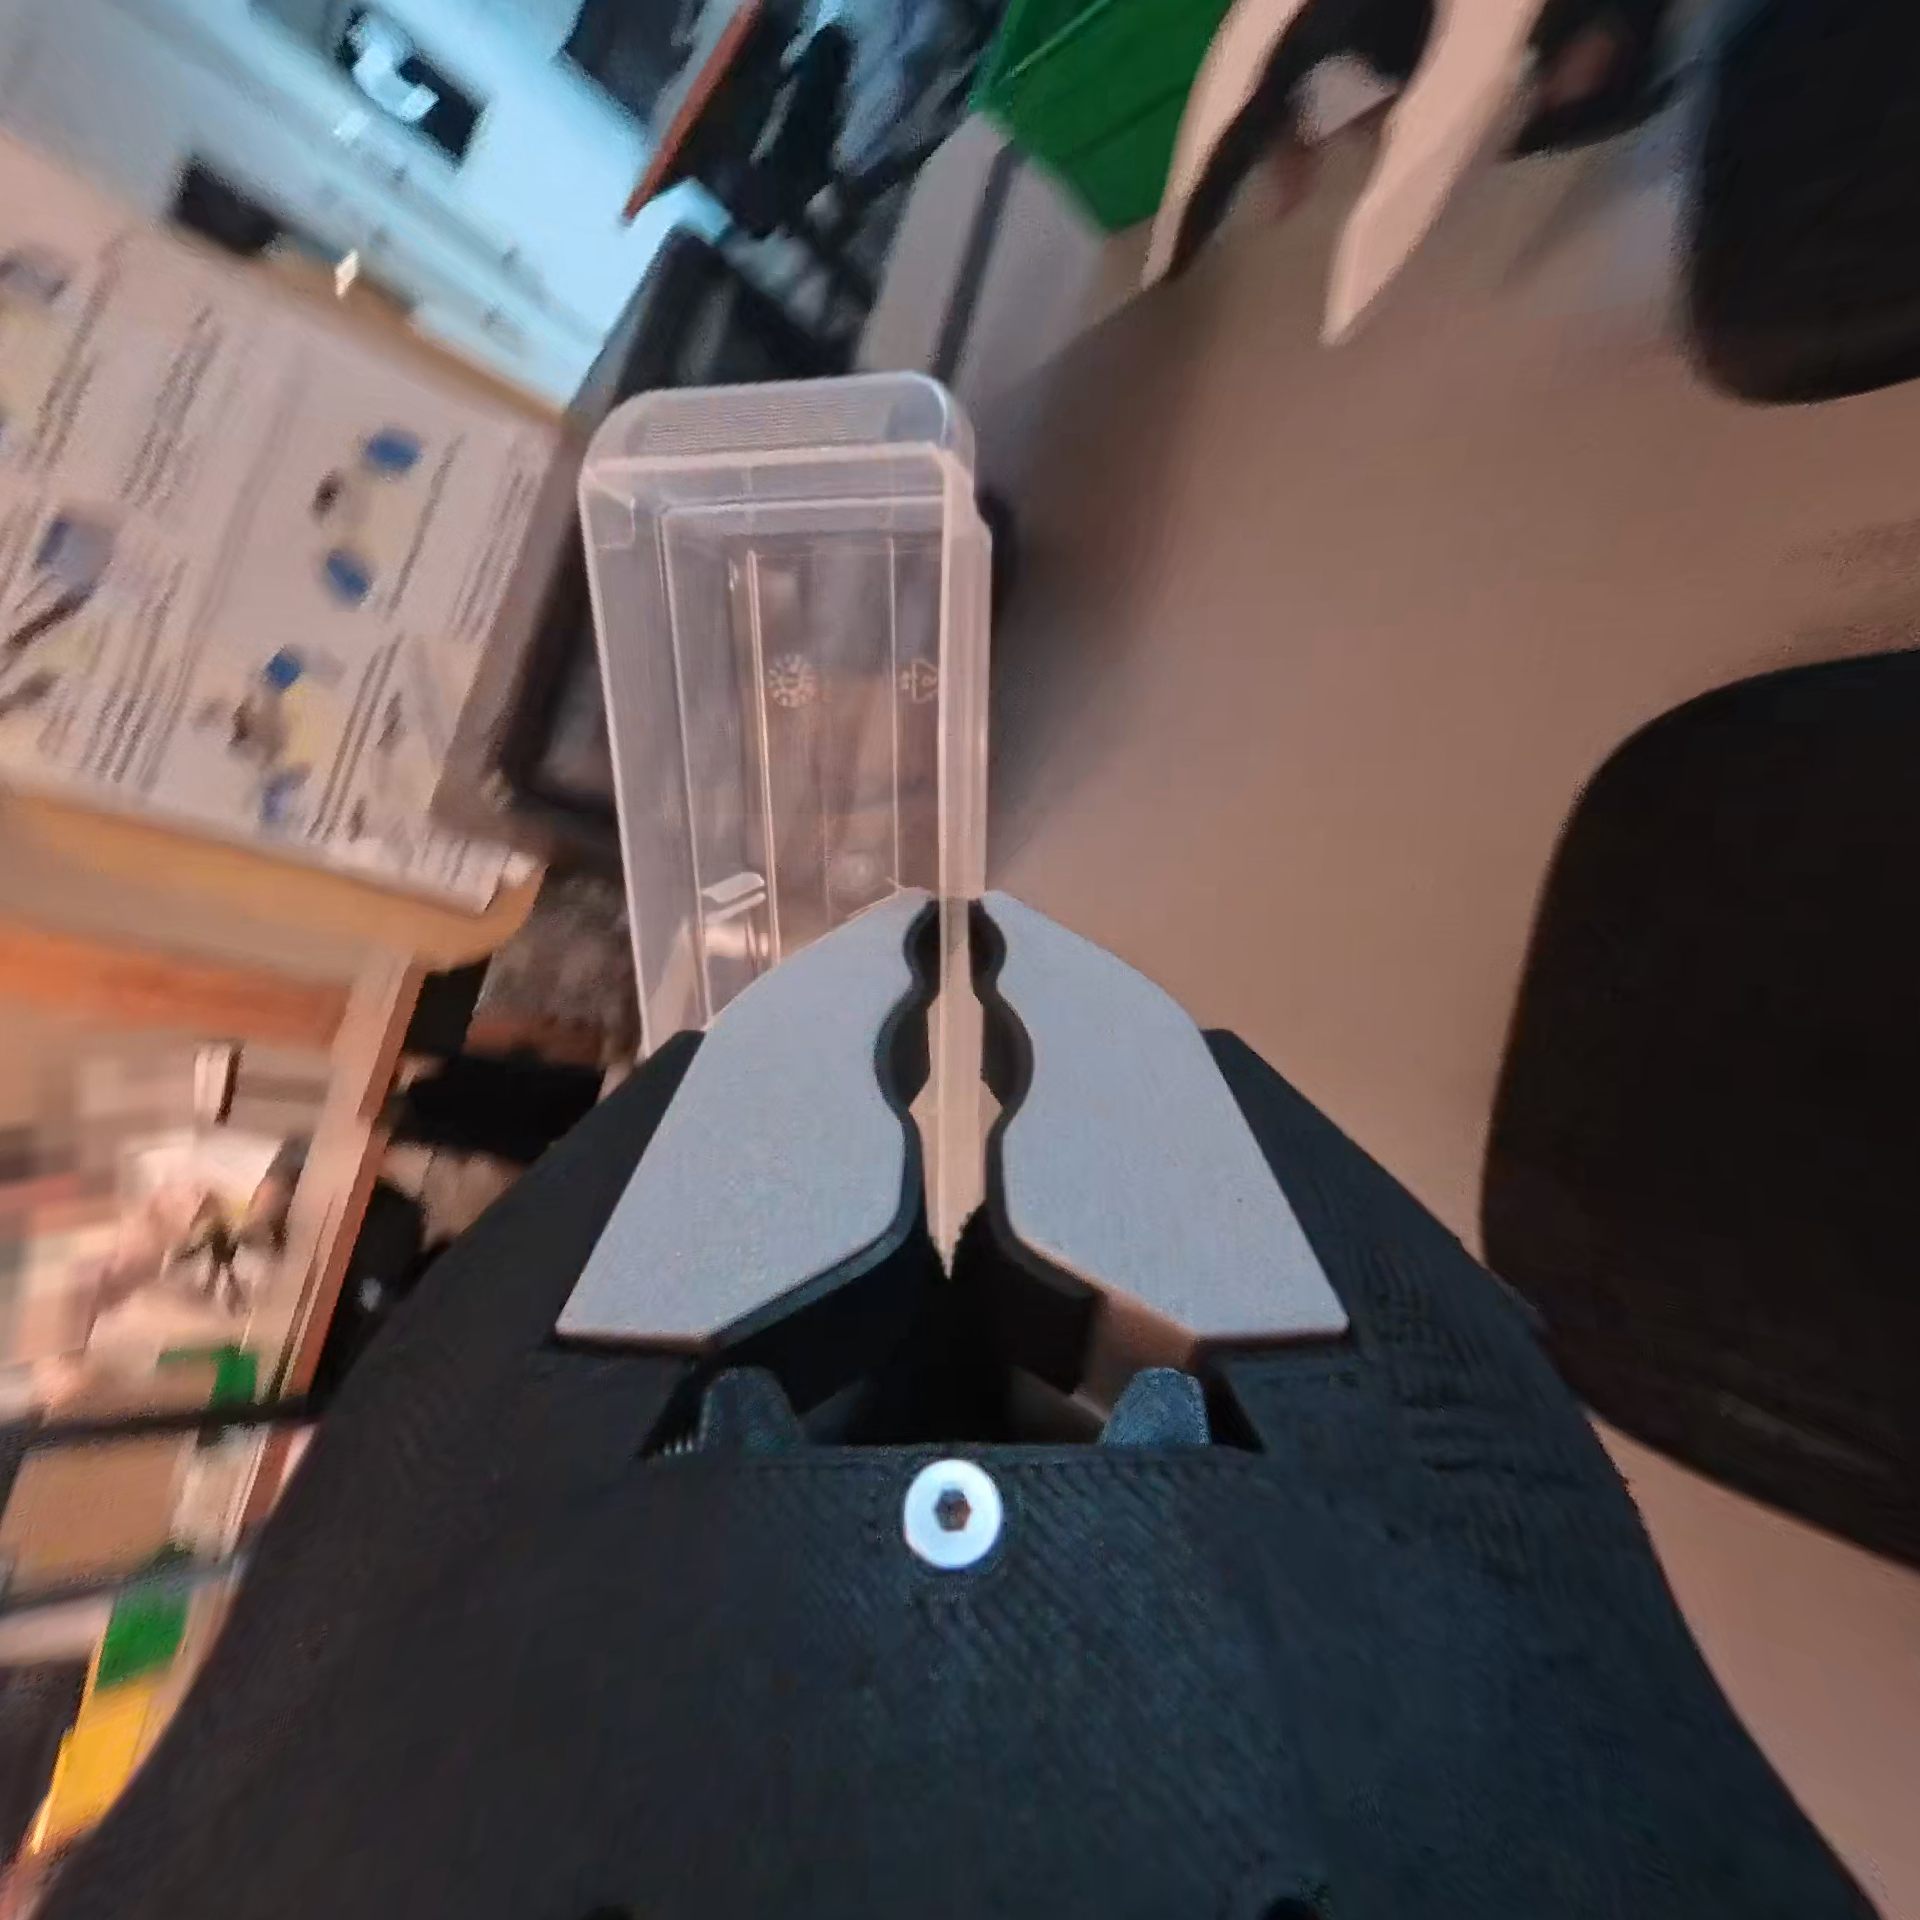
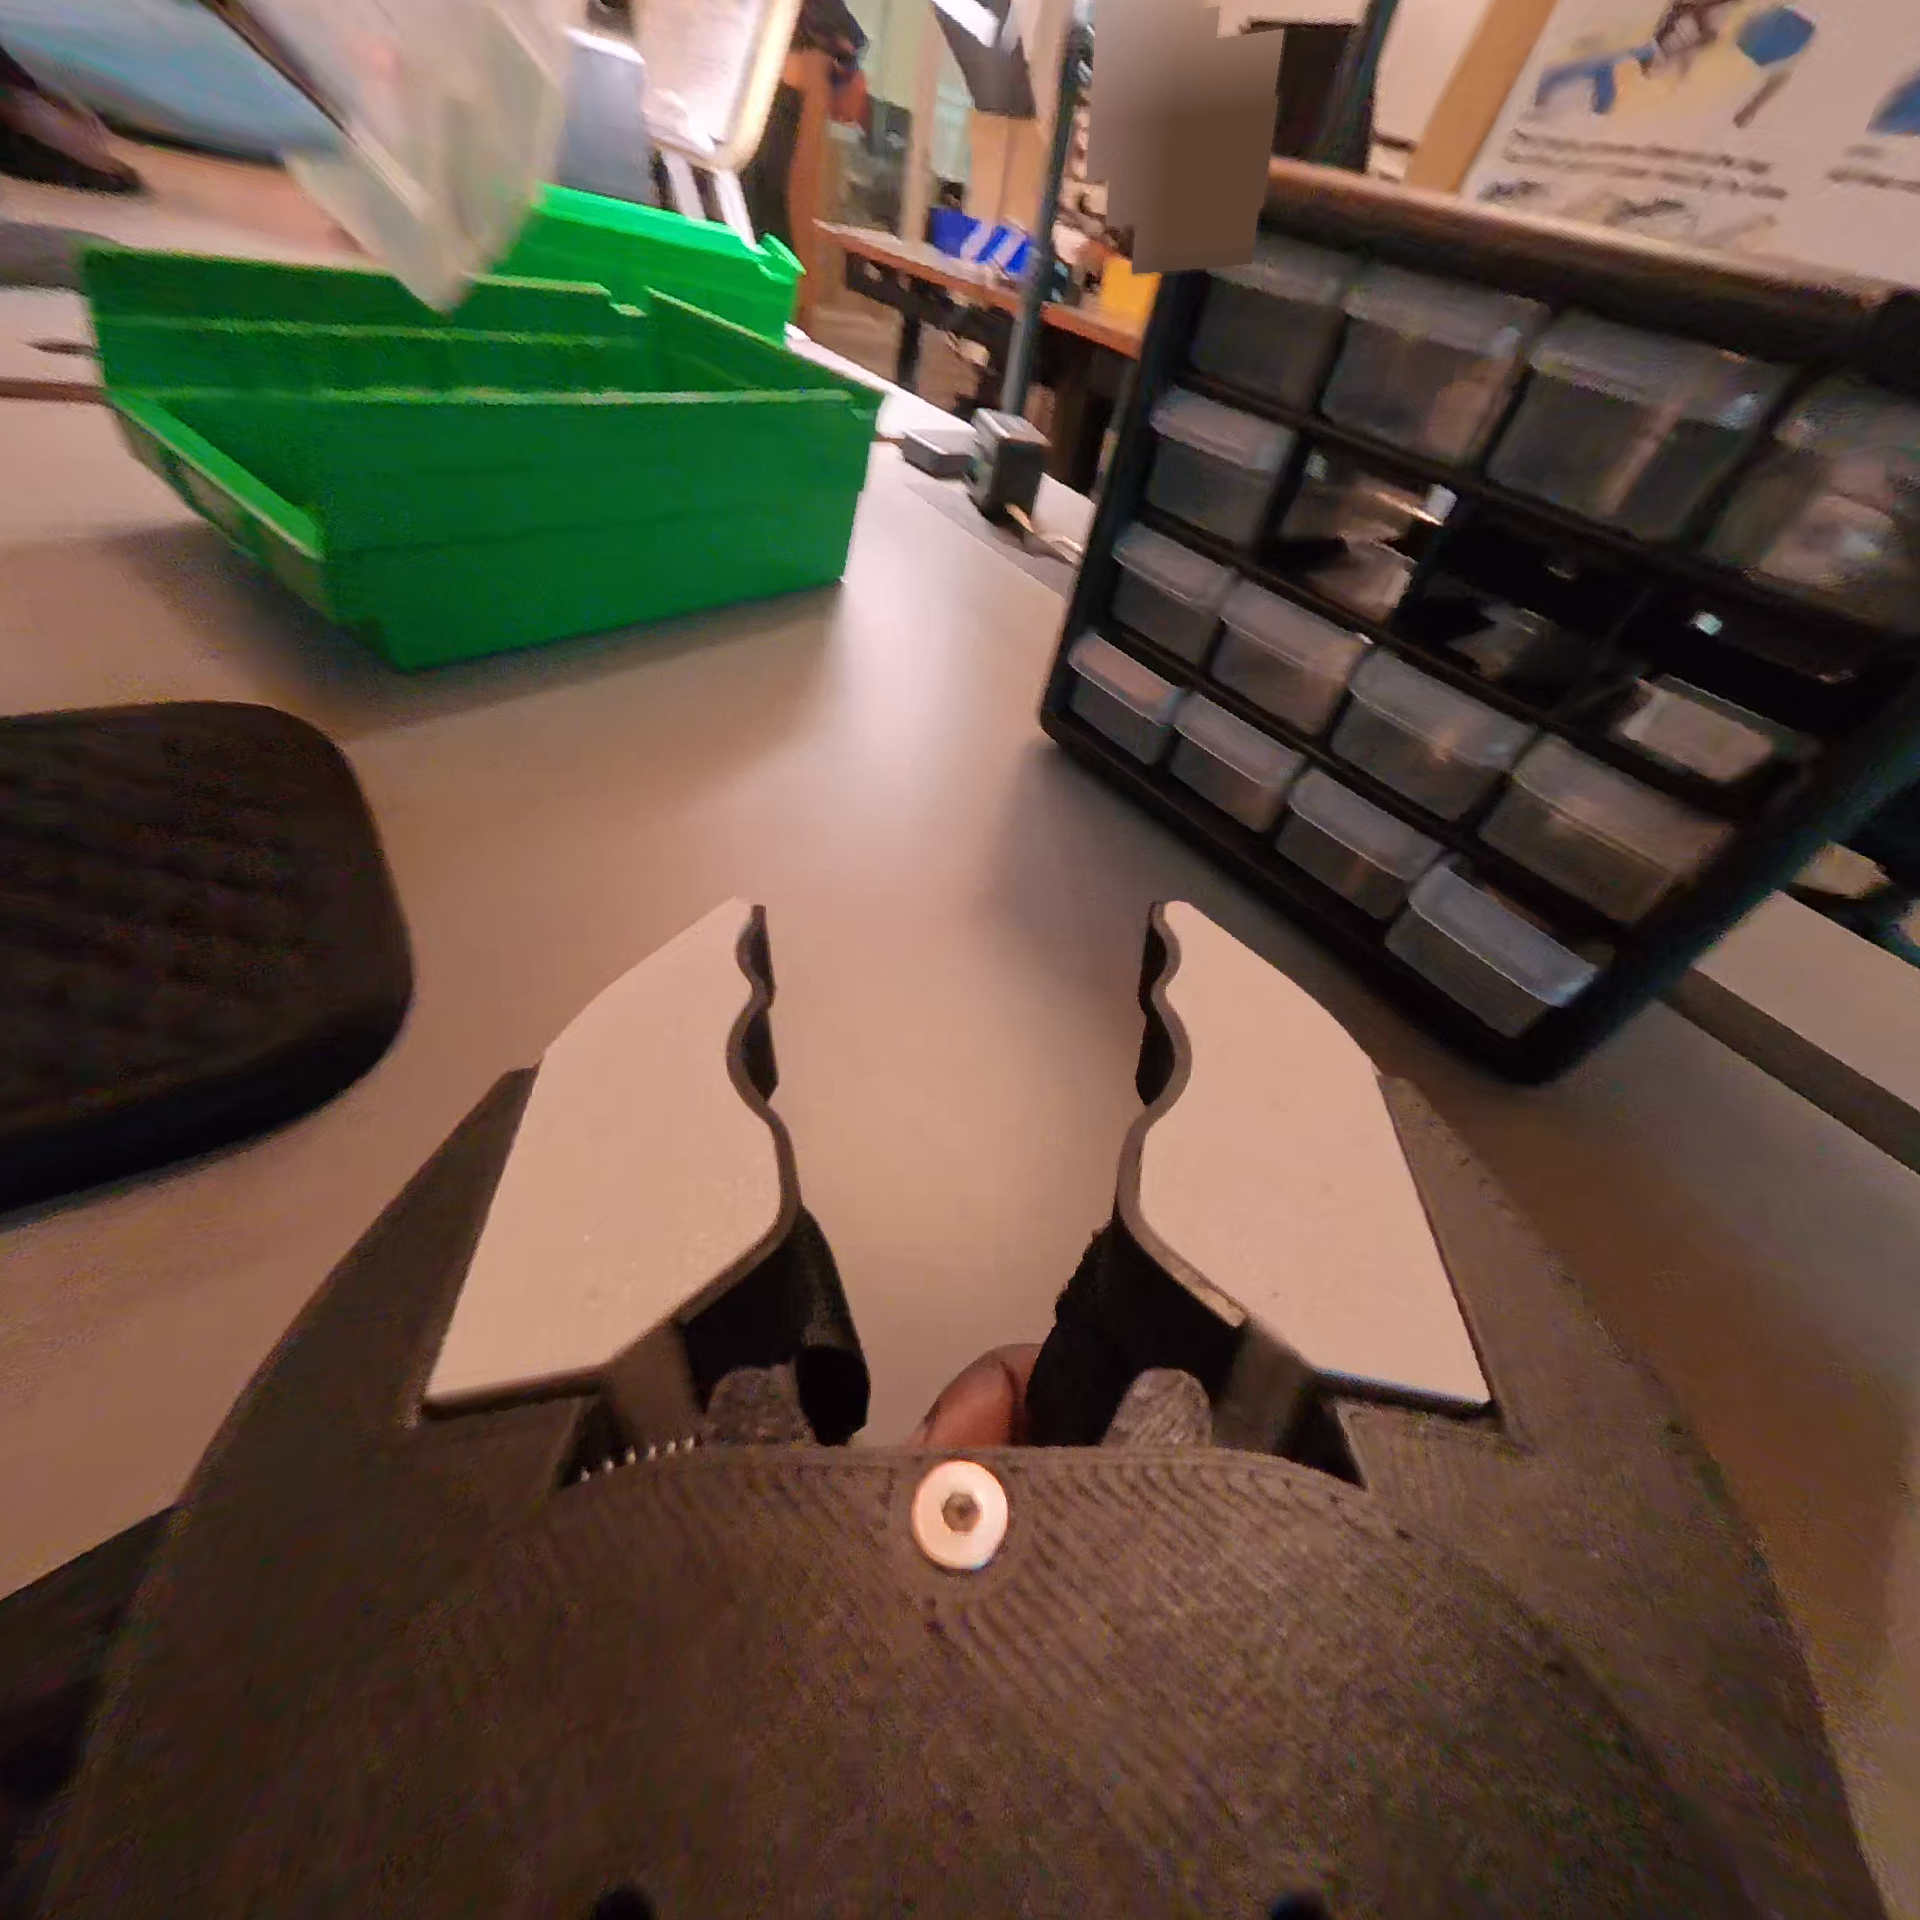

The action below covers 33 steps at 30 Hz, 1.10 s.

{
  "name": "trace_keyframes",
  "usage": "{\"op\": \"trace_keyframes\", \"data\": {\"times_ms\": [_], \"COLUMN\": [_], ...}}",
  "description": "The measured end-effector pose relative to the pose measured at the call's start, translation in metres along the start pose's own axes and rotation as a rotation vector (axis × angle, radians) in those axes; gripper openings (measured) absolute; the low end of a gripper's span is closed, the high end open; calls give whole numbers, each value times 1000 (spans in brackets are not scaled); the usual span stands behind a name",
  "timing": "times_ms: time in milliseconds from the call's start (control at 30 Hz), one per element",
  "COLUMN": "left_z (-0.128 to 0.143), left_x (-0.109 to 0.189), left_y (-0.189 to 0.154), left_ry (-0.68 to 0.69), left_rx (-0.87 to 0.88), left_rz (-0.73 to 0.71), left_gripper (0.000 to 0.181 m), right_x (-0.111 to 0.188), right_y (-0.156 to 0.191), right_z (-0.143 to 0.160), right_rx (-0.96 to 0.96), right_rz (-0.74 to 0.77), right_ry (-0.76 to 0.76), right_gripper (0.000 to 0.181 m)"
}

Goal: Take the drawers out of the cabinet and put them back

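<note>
Left wrist view: background motion-blurred; white posters (image 1: 208, 540) on the wall unreadable, green plastic bin (image 1: 1101, 94) cut by the top edge, black rounded pad (image 1: 1745, 1091) cut by the right edge. Right wrist view: clear plastic drawer (image 2: 436, 135) top left smeared, cut by the frame. Black cabinet with small clear drawers (image 2: 1455, 644) runs off right; contents of its open slots too dark to tell.

A grey table (image 2: 935, 790) carries a stack of green plastic trays (image 2: 488, 468) at its far left. Nearer, at the left edge, a black rounded pad (image 2: 156, 935) lies flat on the tabletop, well apart from the trays. Beyond the trays sit small grey boxes (image 2: 977, 447) near the table's far edge. Printed posters (image 2: 1704, 114) hang behind on the right, and wooden workbenches (image 2: 997, 291) stand farther back in the room.
</note>
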<state>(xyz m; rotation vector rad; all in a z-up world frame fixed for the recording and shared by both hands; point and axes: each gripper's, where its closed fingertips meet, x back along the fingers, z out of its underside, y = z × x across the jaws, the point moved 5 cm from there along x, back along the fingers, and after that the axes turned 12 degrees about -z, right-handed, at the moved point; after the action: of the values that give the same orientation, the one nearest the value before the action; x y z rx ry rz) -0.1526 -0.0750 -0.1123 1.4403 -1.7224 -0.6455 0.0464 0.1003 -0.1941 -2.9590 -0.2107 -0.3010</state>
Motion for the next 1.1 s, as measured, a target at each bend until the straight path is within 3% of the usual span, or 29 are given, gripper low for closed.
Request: {"op": "trace_keyframes", "data": {"times_ms": [233,367,500,600,700,733,833,900,933,1000,1100], "left_z": [-49,-65,-70,-71,-76,-80,-95,-106,-111,-119,-129], "left_x": [-56,-73,-82,-87,-93,-95,-103,-102,-106,-118,-124], "left_y": [-53,-67,-76,-76,-69,-67,-59,-63,-74,-96,-101], "left_ry": [-104,-133,-125,-122,-140,-158,-252,-327,-346,-320,-271], "left_rx": [-178,-217,-259,-267,-197,-161,-92,-172,-224,-221,-33], "left_rz": [301,385,436,415,295,217,-191,-505,-564,-513,-436], "left_gripper": [4,4,5,5,9,22,44,59,59,60,69], "right_x": [2,0,5,7,11,14,25,32,34,34,35], "right_y": [39,45,45,44,40,37,20,10,7,6,4], "right_z": [-28,-32,-37,-37,-43,-46,-51,-54,-55,-55,-56], "right_rx": [105,144,215,278,311,304,228,141,101,40,55], "right_rz": [-217,-207,-153,-106,-29,5,133,203,219,237,278], "right_ry": [-167,-177,-218,-208,-237,-259,-332,-383,-407,-428,-419], "right_gripper": [85,90,67,65,64,64,63,62,62,62,62]}}
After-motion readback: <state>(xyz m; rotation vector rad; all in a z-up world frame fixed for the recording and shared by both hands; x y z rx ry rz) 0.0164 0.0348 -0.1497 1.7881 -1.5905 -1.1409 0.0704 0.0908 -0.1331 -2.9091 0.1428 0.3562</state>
